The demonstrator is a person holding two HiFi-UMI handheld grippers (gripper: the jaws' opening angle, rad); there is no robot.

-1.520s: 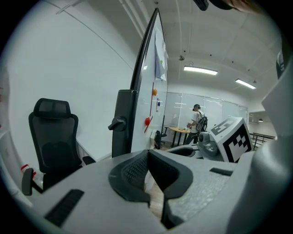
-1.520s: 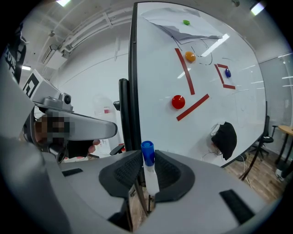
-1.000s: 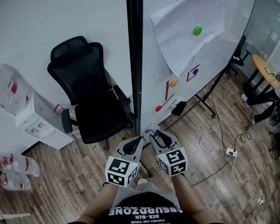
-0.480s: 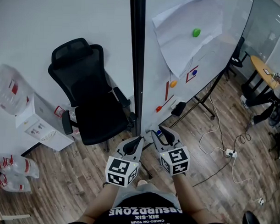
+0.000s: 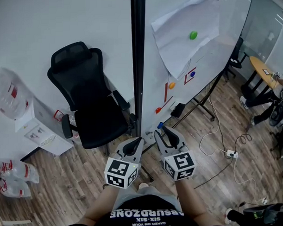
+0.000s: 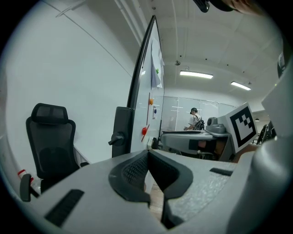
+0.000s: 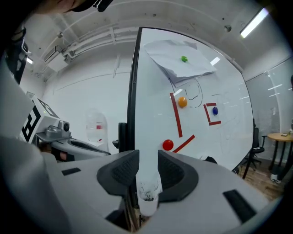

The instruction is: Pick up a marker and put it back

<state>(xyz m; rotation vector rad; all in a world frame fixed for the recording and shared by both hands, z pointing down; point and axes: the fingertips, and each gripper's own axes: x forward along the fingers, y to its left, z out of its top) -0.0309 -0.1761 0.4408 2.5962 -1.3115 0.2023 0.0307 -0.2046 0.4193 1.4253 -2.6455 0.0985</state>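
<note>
Jaws on white, blue-capped marker [image 7: 148, 183]

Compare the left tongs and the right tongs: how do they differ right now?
The right tongs clamp a white marker; the left tongs are closed on nothing. In the head view the right tongs reach nearer the whiteboard than the left. Both are grey with black pads.

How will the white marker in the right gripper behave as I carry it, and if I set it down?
Likely stiff and light: the marker shows a straight barrel, no bend, between the jaws of the right gripper. Its barrel looks smooth and is clamped at one spot, so it may pivot. Being round, it would probably roll if laid flat.
</note>
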